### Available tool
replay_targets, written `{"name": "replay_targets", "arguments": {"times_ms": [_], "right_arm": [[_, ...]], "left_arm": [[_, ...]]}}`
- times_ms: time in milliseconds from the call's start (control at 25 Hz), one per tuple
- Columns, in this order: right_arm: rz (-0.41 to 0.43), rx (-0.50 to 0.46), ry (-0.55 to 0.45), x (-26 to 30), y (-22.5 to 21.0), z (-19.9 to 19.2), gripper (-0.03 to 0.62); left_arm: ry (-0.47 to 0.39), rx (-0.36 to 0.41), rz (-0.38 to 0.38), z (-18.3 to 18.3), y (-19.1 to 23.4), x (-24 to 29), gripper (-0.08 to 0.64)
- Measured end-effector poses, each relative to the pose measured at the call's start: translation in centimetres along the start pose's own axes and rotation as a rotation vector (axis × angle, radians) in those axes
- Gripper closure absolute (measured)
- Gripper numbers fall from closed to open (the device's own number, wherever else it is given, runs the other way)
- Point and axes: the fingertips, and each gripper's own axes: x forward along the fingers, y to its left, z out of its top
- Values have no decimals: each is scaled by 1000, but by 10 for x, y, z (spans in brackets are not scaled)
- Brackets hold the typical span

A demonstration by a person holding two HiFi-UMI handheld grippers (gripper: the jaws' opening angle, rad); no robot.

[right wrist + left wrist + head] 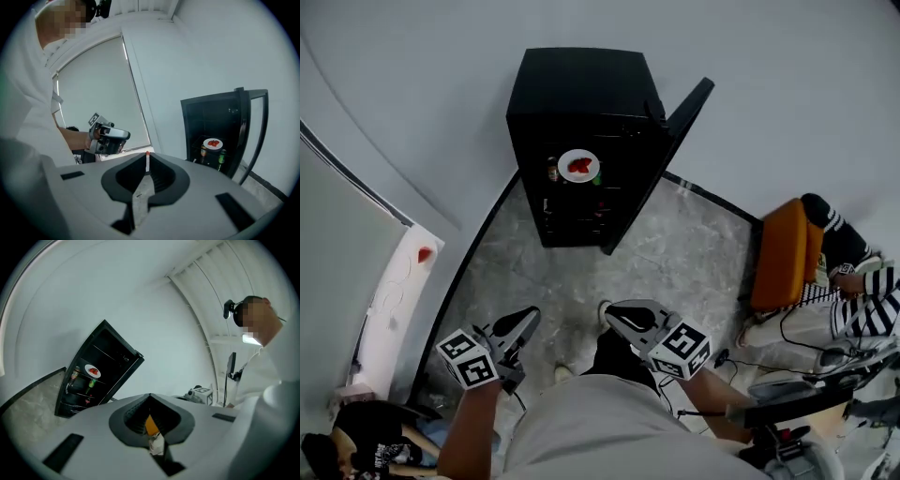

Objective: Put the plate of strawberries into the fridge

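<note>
A grey marbled floor [694,253] stretches ahead of the person, and on it, against the white wall, stands a black fridge [581,94] with its door [661,159] swung open to the right. At the far right of the head view a second person in striped sleeves [853,281] sits beside an orange seat [783,253], and at the far left runs a white table [394,300] with one small red thing [424,254] lying on it. Both grippers are held low in front of the person, well apart from the fridge. The left gripper [531,315] has its jaws clenched together with nothing between them, and its own view shows the two pads meeting at the tip [150,397]. The right gripper [612,311] is likewise closed and empty, its jaws meeting in a point [147,157]. The white plate [578,166] sits inside the fridge on an upper shelf, seen through the open front in all three views [92,371] [213,143]. The red strawberries [580,166] lie on it. Just left of the plate stands a brown bottle [552,170], and just right of it a green bottle [596,178].
</note>
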Motion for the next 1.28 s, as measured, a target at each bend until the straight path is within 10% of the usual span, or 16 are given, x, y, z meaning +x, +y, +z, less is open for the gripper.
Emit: {"name": "replay_targets", "arguments": {"times_ms": [480,720,1280], "right_arm": [[-32,-126,16,-14,107,-10,560],[-77,-177,-8,-17,237,-59,560],[-35,-213,20,-50,273,-52,560]], "left_arm": [[13,43,-140,-39,-95,-83,548],[35,163,-169,-116,-122,-182,548],[75,188,-104,-138,-157,-186,548]]}}
